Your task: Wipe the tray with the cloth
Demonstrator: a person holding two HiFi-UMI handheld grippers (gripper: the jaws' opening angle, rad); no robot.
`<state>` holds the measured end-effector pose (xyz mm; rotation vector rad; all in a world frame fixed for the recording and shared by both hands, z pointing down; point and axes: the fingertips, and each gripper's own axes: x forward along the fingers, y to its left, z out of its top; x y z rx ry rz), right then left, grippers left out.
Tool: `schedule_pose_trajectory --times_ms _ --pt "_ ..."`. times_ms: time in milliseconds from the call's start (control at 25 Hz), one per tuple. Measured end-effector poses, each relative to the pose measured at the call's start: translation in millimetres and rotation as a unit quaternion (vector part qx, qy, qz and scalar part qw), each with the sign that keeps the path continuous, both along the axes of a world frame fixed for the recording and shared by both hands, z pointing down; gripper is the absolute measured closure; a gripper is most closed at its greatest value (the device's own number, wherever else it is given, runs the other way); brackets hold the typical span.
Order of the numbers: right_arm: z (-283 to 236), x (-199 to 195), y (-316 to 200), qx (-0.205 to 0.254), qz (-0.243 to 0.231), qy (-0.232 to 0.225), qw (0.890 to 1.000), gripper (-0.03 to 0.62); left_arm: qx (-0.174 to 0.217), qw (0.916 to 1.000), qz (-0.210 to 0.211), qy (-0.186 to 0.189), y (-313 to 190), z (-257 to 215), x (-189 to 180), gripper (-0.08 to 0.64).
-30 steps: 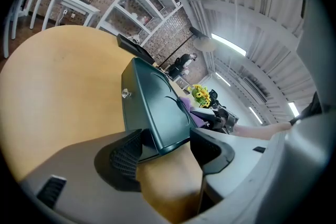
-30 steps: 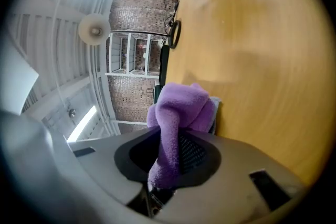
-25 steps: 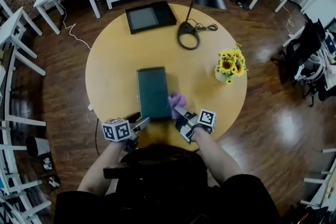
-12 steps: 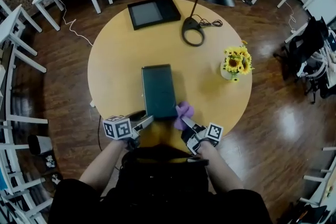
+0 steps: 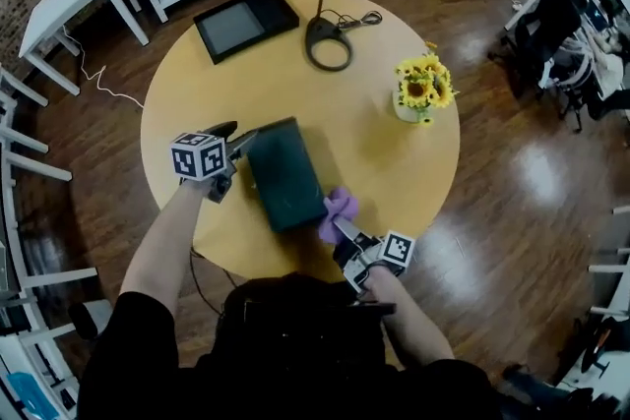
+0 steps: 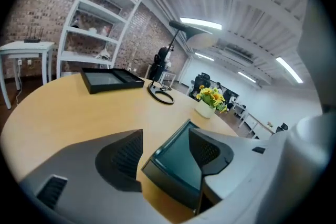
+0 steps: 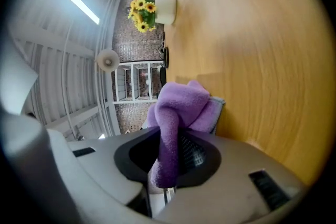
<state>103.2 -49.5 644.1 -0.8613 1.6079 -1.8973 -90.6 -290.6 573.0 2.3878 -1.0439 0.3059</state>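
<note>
Tray [image 5: 285, 174], dark green, lies flat and slantwise near the middle of the round table [image 5: 399, 187]. The left gripper [image 5: 236, 136] is at the tray's far left corner. Its jaws stand wide and have just been opening. The corner of the tray sits between them, with a gap showing on the left jaw's side, so nothing is gripped. The right gripper [image 5: 343, 229] is at the tray's near right corner, its jaws narrow and clamped on the purple cloth [image 5: 339, 208]. A fold of cloth hangs down between the pads, and the bunched rest bulges out in front, resting against the tray's edge at that corner. Farther back on the table stand a black lamp [image 5: 329, 42] with a ring base, a flat black frame [image 5: 245, 22] to its left, and a pot of sunflowers [image 5: 421, 86] off to the right, all well apart from the tray.
</note>
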Motion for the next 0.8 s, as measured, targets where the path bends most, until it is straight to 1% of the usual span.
schedule_pose_trajectory --times_ms 40,120,160,200,280,400,480,640,800 --pt "-0.8 -0.3 0.0 0.001 0.010 0.004 1.000 0.517 -0.013 0.9996 0.023 -0.009 -5.6 8.9 9.4 0.293" --pt "-2.3 -1.3 -0.6 0.003 0.025 0.013 1.000 0.517 -0.035 0.9962 0.073 -0.030 -3.7 26.6 26.3 0.293" --pt "-2.7 -1.3 -1.2 0.004 0.031 0.018 0.999 0.517 -0.038 0.9941 0.094 -0.038 0.6 31.9 32.1 0.293" --pt "-2.6 -0.8 -1.9 0.005 0.036 0.021 0.999 0.517 -0.032 0.9928 0.107 -0.043 4.2 33.4 35.4 0.285" --pt "-1.6 0.9 -3.3 0.005 0.045 0.022 0.999 0.517 -0.018 0.9918 0.118 -0.047 8.3 31.1 36.2 0.290" --pt "0.3 6.7 -5.9 0.002 0.049 0.016 0.999 0.517 -0.018 0.9915 0.119 -0.047 17.4 31.6 31.4 0.290" --pt "1.5 12.8 -10.2 -0.001 0.042 0.023 0.999 0.517 -0.019 0.9924 0.113 -0.047 27.1 32.2 24.3 0.290" --pt "-0.3 14.4 -33.6 -0.005 0.020 0.041 0.999 0.517 -0.020 0.9963 0.075 -0.036 40.5 30.2 -5.1 0.290" --pt "0.5 5.3 -68.7 -0.007 0.010 0.045 0.999 0.517 -0.028 0.9988 0.028 -0.030 63.2 34.6 -43.7 0.290"
